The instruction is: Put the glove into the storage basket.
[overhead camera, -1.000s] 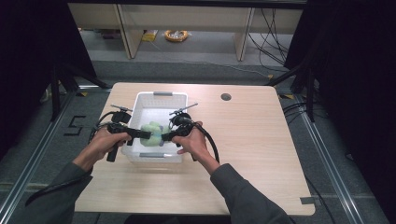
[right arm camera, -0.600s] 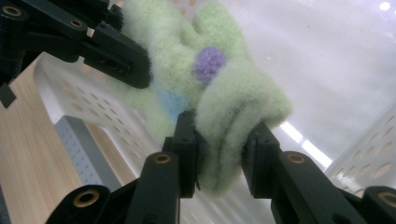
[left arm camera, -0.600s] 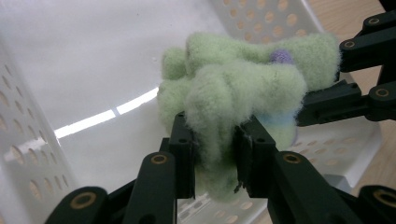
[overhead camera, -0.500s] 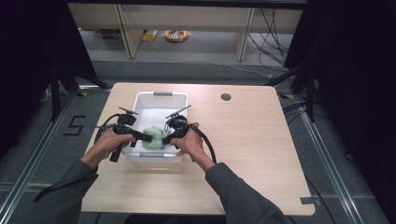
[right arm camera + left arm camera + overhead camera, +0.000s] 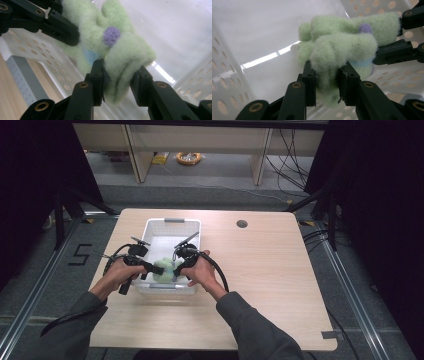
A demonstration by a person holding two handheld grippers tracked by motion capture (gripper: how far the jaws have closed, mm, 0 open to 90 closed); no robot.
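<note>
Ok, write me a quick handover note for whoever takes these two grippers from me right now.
Left gripper: shut on one end of the green plush toy.
Right gripper: jaws have just been opening, but a fold of the toy sits between its pads, which press on it.
Things: the toy hangs between both grippers inside the white perforated bin, at its near end, on the wooden table.
Done: toy brought into the bin.
Left: probably let go with both grippers and lift them out.
</note>
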